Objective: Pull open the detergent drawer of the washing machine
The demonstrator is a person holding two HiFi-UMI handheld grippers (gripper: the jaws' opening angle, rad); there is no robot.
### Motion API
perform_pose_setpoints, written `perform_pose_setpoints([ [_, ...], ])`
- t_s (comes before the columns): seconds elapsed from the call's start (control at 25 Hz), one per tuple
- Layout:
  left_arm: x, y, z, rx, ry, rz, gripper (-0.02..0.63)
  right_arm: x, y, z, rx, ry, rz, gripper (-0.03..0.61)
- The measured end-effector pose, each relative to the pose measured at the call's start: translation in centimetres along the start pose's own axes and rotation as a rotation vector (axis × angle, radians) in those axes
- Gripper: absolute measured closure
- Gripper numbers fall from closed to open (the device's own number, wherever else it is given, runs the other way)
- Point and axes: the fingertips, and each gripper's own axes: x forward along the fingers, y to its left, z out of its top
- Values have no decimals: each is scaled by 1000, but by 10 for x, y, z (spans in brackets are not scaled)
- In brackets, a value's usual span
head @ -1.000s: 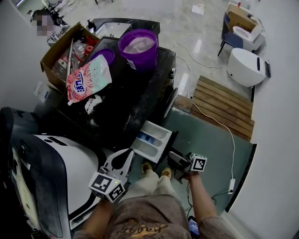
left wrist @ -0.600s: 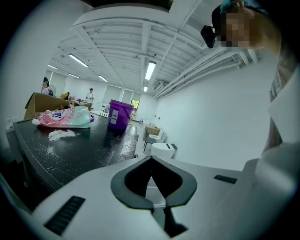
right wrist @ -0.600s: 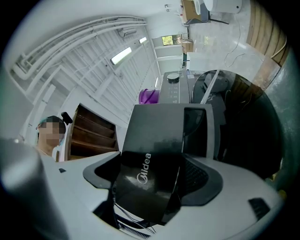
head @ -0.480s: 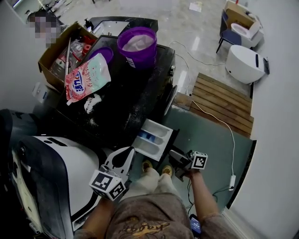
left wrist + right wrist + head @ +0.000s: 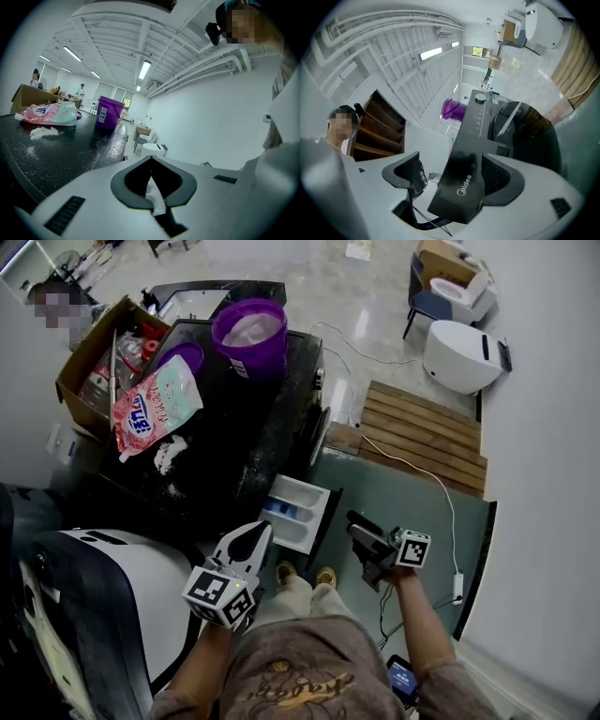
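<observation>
Right gripper point(image 5: 360, 529) hanging wide open beside the pulled-out drawer point(image 5: 298, 510), lower centre.
Its jaws have just been opening; the drawer's black front is showing between them, seemingly not touching either pad. Left gripper point(image 5: 259, 532) is hovering closed and empty at the drawer's lower left.

The black glossy washing machine top point(image 5: 253, 427) is gleaming, with spilt white powder point(image 5: 169, 454) roughening it in patches. The white moulded plastic detergent drawer point(image 5: 309, 498) is looking smooth and satiny. The round purple plastic tub point(image 5: 249, 334) is shining softly, and the pink-and-mint film pouch point(image 5: 145, 407) is glinting along its creases. The brown cardboard box point(image 5: 80, 357) is looking matt, the slatted brown wooden platform point(image 5: 422, 432) grainy, and the pale floor point(image 5: 366, 296) is reflecting light.
</observation>
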Motion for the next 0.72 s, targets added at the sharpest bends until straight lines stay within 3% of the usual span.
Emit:
perform_pose_setpoints([
  [0.36, 0, -15, 34, 13, -27, -98, 592, 3, 74, 25, -98, 3, -51, 186],
  [0.72, -5, -28, 64, 27, -37, -179, 592, 21, 141, 35, -315, 40, -124, 236],
])
